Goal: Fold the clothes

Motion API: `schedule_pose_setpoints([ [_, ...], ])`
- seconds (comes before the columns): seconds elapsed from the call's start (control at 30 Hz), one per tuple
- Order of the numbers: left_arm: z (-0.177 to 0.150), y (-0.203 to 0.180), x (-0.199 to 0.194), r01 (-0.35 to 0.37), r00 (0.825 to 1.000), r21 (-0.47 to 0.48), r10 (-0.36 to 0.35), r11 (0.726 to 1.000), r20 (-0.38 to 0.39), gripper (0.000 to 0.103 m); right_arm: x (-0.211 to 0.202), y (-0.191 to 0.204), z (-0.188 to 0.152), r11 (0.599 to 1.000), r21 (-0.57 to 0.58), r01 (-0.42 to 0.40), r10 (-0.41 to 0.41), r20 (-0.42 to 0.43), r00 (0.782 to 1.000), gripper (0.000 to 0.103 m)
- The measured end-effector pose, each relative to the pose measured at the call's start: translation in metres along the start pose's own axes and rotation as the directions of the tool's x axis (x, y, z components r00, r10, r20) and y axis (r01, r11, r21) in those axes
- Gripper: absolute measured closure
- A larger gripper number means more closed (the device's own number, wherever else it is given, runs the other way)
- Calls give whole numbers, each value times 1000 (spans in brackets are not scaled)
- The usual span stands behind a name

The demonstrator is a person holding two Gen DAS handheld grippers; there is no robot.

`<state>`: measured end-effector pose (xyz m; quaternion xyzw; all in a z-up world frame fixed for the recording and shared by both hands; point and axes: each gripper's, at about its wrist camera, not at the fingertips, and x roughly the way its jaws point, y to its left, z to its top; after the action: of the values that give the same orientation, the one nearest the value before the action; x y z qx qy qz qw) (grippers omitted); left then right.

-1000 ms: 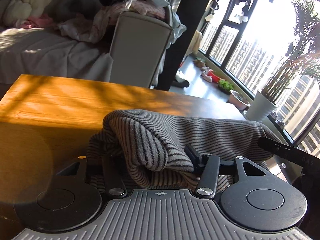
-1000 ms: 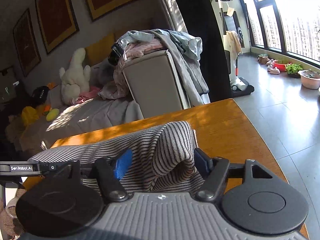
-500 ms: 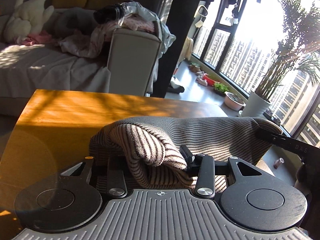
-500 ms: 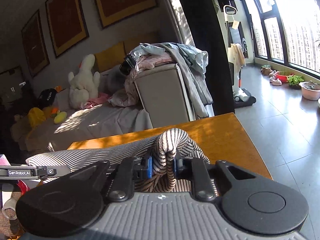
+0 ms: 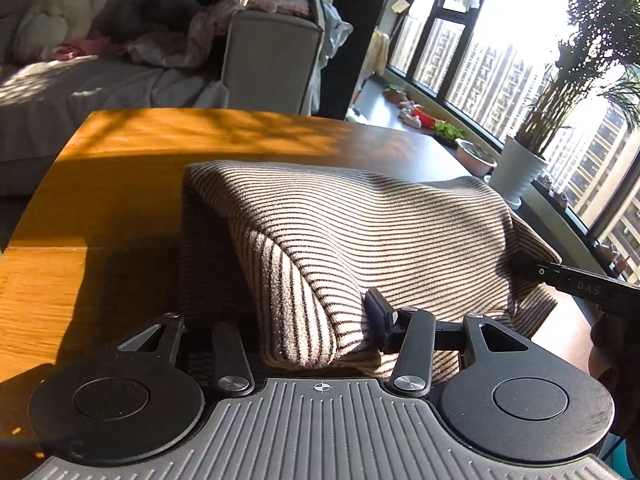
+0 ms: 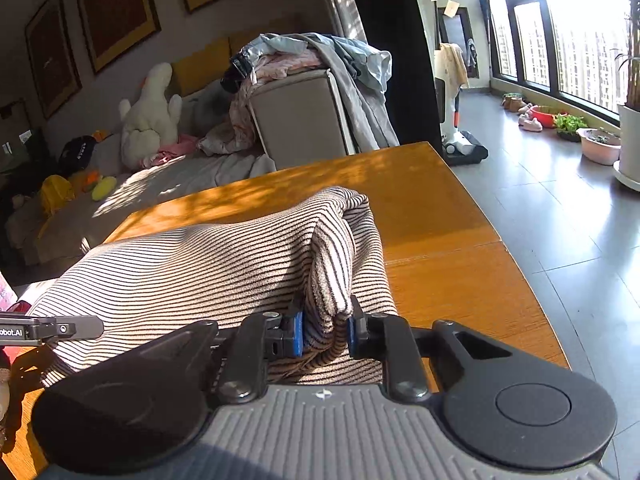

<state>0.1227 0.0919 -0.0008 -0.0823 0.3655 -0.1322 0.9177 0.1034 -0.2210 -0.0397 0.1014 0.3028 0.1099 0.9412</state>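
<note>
Striped knit garment [image 5: 360, 232], cream with thin dark stripes, lies bunched on the wooden desk [image 5: 120, 152], filling the centre of both wrist views. A fold of it is raised off the desk and spans between the two grippers.

Left gripper [image 5: 308, 332], lower centre of its frame: a thick rolled edge of the garment sits between the jaws. The right-hand finger presses against the cloth; the left-hand finger is in shadow behind the fold, so contact on that side cannot be confirmed. The jaws stand fairly wide, gripping the roll.

Right gripper [image 6: 324, 332], lower centre of its frame: the jaws are drawn close together, and the blue pads [image 6: 297, 334] pinch a narrow upright ridge of the same garment on both sides.

Each gripper's dark tip shows at the edge of the other's view, against the cloth.

Surroundings: a grey sofa [image 6: 296, 120] heaped with clothes stands beyond the desk, upper centre. A white plush toy [image 6: 150, 114] sits at upper left. Potted plant [image 5: 520, 168] stands by the windows, right side.
</note>
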Motion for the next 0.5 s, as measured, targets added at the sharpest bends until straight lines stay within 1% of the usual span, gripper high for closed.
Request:
schedule_pose_setpoints([
  [0.1, 0, 7, -1, -11, 1000, -10, 12, 1000, 16, 50, 3, 4, 4, 1000, -13, -8, 8, 14, 1000, 83],
  [0.17, 0, 14, -2, -9, 1000, -33, 9, 999, 19, 50, 3, 9, 8, 1000, -27, -15, 16, 29, 999, 83],
  [0.2, 0, 17, -5, -7, 1000, -53, 9, 999, 22, 49, 6, 9, 11, 999, -29, -14, 14, 19, 1000, 83],
  [0.23, 0, 19, -8, -7, 1000, -70, 8, 998, 24, 48, 11, 9, 12, 999, -34, -5, 4, -4, 1000, 81],
  [0.3, 4, 14, -18, -24, 998, -47, 27, 999, 54, 48, 22, 5, 10, 998, -56, 17, -20, -45, 999, 71],
  [0.37, 7, 8, -29, -42, 995, -24, 44, 999, 84, 45, 22, 7, 8, 996, -83, 23, -27, -43, 999, 70],
  [0.4, 9, 6, -34, -51, 994, -13, 52, 999, 99, 43, 20, 8, 7, 995, -94, 27, -30, -38, 999, 68],
  [0.43, 11, 0, -39, -49, 993, 2, 48, 999, 111, 38, 19, 10, 7, 994, -102, 32, -36, -35, 999, 66],
  [0.47, 13, -6, -43, -46, 992, 17, 44, 999, 122, 37, 17, 12, 7, 993, -108, 36, -39, -31, 999, 63],
  [0.5, 14, -10, -44, -39, 991, 22, 36, 999, 126, 37, 15, 12, 7, 993, -110, 44, -47, -25, 999, 50],
])
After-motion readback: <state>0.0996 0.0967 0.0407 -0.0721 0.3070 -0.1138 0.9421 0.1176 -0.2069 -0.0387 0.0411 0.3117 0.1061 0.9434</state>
